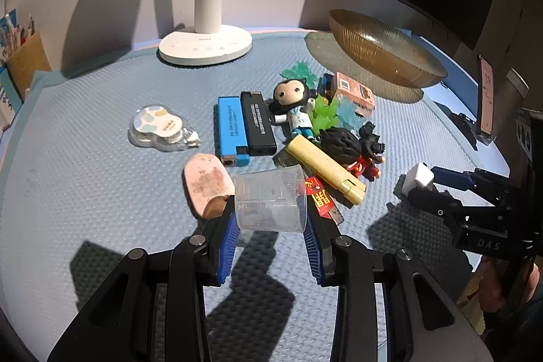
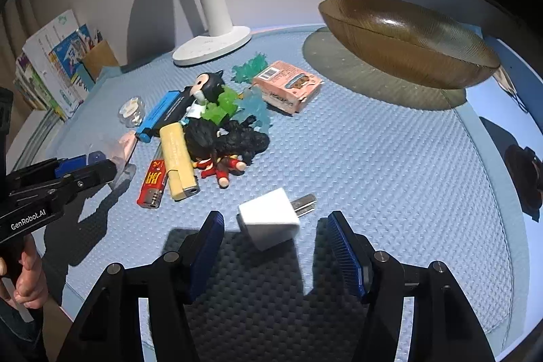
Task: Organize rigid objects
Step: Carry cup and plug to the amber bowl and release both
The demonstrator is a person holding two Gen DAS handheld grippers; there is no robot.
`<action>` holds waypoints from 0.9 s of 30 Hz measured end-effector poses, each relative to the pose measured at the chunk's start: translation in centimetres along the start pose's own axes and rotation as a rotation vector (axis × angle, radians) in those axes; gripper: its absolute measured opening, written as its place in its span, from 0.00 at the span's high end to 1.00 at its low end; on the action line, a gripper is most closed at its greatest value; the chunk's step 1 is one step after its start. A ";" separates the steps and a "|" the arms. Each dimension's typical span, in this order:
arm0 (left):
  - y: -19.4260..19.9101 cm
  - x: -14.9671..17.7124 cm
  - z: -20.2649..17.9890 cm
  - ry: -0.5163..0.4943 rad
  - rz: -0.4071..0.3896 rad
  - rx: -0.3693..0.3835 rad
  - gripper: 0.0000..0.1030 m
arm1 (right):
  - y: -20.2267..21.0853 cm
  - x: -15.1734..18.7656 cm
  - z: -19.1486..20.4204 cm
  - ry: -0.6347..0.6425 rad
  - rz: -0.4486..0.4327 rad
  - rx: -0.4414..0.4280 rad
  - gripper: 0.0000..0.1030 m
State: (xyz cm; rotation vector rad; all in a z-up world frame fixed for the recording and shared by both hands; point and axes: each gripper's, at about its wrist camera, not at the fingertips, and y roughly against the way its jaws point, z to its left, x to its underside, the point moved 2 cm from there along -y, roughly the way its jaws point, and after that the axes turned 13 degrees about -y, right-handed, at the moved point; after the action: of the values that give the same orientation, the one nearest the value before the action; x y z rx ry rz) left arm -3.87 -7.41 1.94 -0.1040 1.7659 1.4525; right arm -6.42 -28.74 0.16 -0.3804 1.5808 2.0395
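My left gripper is shut on a clear plastic measuring cup, held just above the blue mat at the near side of a pile. The pile holds a blue lighter, a black lighter, a yellow lighter, a red lighter, two figurines and a pink box. In the right wrist view, a white charger plug lies on the mat between the spread fingers of my right gripper. Neither pad touches it.
An amber glass bowl stands at the back right. A white lamp base sits at the back. A packaged correction tape and a pink oval piece lie left of the pile. Books and a pen holder line the far left.
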 end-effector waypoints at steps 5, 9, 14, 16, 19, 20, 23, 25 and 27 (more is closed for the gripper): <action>-0.3 0.2 -0.3 0.003 0.011 0.004 0.69 | -0.9 0.2 0.6 0.046 -0.006 0.086 0.64; -0.1 -0.1 -0.6 -0.005 0.005 0.004 0.69 | -0.7 0.4 1.0 0.072 -0.021 0.112 0.65; -0.2 -0.6 -1.0 -0.015 0.004 0.001 0.69 | 0.4 0.1 1.3 0.088 -0.057 0.127 0.65; 0.0 -1.2 -1.2 -0.022 -0.004 -0.002 0.69 | 1.0 -0.3 1.3 0.094 -0.071 0.136 0.65; 0.4 -2.7 -1.7 -0.045 -0.021 -0.007 0.69 | 1.9 -1.3 1.2 0.094 -0.092 0.143 0.65; 0.6 -3.4 -1.9 -0.059 -0.030 -0.011 0.69 | 2.3 -1.8 1.1 0.097 -0.104 0.144 0.65; 1.2 -6.7 -2.9 -0.116 -0.071 -0.017 0.69 | 3.8 -3.8 0.7 0.094 -0.146 0.151 0.65; 1.5 -10.1 -3.8 -0.155 -0.110 -0.007 0.69 | 5.6 -6.1 -0.3 0.067 -0.194 0.147 0.65; 1.5 -13.5 -4.8 -0.173 -0.147 0.026 0.69 | 7.4 -9.0 -2.5 0.000 -0.236 0.139 0.65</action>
State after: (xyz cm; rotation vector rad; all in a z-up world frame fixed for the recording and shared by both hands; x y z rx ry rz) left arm 1.59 -16.61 11.51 -0.0901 1.6024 1.2938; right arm -3.42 -34.53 10.15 -0.4898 1.5862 1.7424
